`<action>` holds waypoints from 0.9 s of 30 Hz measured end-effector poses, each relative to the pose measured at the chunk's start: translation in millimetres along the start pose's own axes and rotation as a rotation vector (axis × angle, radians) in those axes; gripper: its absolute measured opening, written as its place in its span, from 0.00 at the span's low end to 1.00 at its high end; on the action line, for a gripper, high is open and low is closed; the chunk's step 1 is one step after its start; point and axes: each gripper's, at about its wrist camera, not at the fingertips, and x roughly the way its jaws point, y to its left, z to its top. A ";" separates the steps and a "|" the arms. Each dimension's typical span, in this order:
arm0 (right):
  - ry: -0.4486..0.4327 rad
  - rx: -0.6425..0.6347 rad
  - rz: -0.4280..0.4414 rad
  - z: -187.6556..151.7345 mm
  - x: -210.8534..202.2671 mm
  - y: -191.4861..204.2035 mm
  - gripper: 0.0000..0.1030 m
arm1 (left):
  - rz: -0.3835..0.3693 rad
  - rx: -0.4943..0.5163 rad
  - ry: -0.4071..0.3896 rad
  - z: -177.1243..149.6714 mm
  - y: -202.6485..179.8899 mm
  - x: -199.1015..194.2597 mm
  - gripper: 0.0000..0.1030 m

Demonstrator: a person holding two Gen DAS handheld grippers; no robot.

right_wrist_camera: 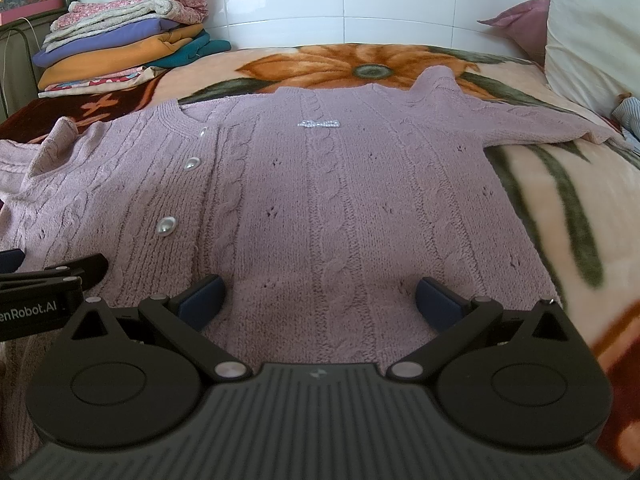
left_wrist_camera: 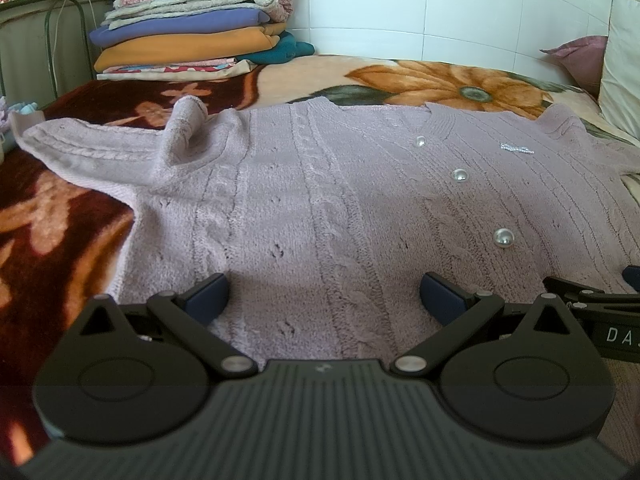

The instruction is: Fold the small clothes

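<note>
Left wrist view: left hand-held gripper [left_wrist_camera: 324, 294], jaws wide apart, over the hem of the mauve cable-knit cardigan with pearl buttons [left_wrist_camera: 320, 184], spread flat on the floral blanket bed [left_wrist_camera: 60, 216]; its right sleeve is cut off; beside it, lettering "DA" is truncated. Right wrist view: right hand-held gripper [right_wrist_camera: 318, 298], jaws apart, at the hem; bare blanket right; "enRobot.AI" legible.

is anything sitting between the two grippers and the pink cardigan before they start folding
Nothing visible does. The left gripper and right gripper are both open, right over the hem end of the cardigan, with bare knit between their fingers. The stack of folded clothes sits far back, clear of it.
</note>
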 end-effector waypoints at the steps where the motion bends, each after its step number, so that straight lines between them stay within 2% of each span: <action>1: 0.000 0.000 0.000 0.1 0.2 0.1 1.00 | 0.000 0.000 0.000 0.0 0.0 0.0 1.00; 14: 0.011 0.002 0.001 2.2 -0.1 -0.8 1.00 | 0.001 0.004 0.006 1.7 1.1 0.0 1.00; 27: 0.045 -0.013 0.024 12.5 -3.1 -3.8 1.00 | 0.026 0.021 0.095 25.2 -2.2 -2.4 1.00</action>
